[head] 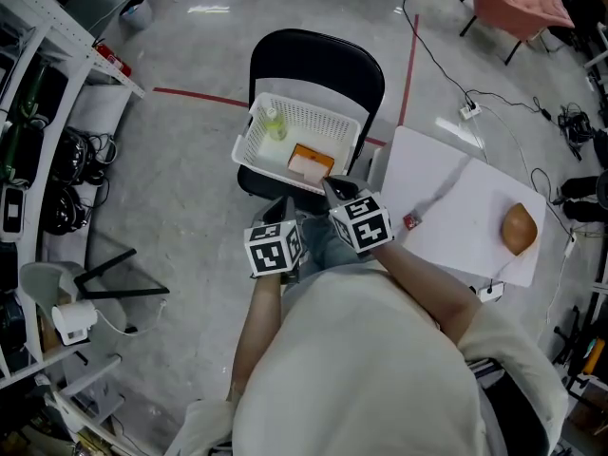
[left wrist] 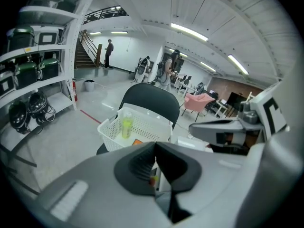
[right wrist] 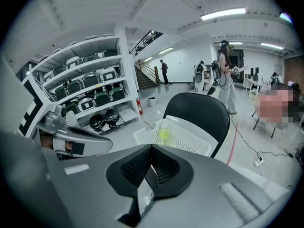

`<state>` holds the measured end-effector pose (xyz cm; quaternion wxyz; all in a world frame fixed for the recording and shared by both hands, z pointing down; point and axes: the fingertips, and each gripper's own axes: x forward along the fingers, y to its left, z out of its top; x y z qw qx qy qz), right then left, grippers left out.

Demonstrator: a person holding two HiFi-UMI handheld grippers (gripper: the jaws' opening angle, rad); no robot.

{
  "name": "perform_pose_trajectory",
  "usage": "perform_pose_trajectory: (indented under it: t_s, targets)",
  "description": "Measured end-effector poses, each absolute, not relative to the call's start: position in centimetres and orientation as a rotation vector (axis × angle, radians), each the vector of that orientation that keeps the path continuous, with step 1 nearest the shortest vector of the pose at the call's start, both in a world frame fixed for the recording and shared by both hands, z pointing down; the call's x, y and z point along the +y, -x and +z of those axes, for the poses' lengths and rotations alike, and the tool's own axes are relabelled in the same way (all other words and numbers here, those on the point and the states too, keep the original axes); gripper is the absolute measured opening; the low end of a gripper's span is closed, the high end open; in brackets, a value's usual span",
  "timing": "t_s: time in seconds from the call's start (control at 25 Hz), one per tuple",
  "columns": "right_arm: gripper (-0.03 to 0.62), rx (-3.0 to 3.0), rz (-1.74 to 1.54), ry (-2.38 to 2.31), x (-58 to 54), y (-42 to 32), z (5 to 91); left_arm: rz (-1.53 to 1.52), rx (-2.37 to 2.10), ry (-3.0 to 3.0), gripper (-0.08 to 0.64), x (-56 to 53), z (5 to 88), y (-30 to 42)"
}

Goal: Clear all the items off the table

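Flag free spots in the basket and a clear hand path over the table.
White basket: bare floor near-left, between the yellow-green bottle and the orange box; also far-right. Crowded near-right at the box. White table: wide bare middle between the small red item and the brown rounded item.

A black chair (head: 323,60) stands at the top centre of the head view, with a red tape line (head: 195,96) running across the grey floor (head: 190,217) beside it. White shelving (head: 57,27) fills the left edge and holds dark helmets (head: 66,179). A pink chair (head: 518,3) sits in the upper right, above a cable (head: 437,65) leading to a power strip (head: 468,111). In the left gripper view, a person (left wrist: 109,52) stands by a staircase (left wrist: 88,51) at the upper left.
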<state>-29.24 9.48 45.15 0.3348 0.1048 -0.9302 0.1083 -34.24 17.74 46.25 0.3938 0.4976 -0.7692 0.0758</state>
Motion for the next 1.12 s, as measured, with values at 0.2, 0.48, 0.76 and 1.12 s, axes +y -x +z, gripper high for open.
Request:
perform_pose_trajectory:
  t_s: [0.2,0.48,0.76,1.12]
  targets:
    - [-0.002,-2.43,0.31,-0.305,10.0,28.4,45.0,0.193,-1.949,-1.267,0.008,18.8,46.0,33.8]
    - [-0.002,-2.432,0.315,-0.339,10.6,26.7,45.1,0.197,-1.951,-1.296,0.008,19.4,45.8,32.8]
    - [-0.002,-2.398,0.329,-0.364,11.2,24.5,46.3,0.223,-1.919,-1.338,0.008,19.2,46.0,31.5]
    - [-0.002,-2.358,0.388,-0.445,10.4,20.7,47.1,0.274,-1.845,-1.411,0.008,17.8,46.7,28.5]
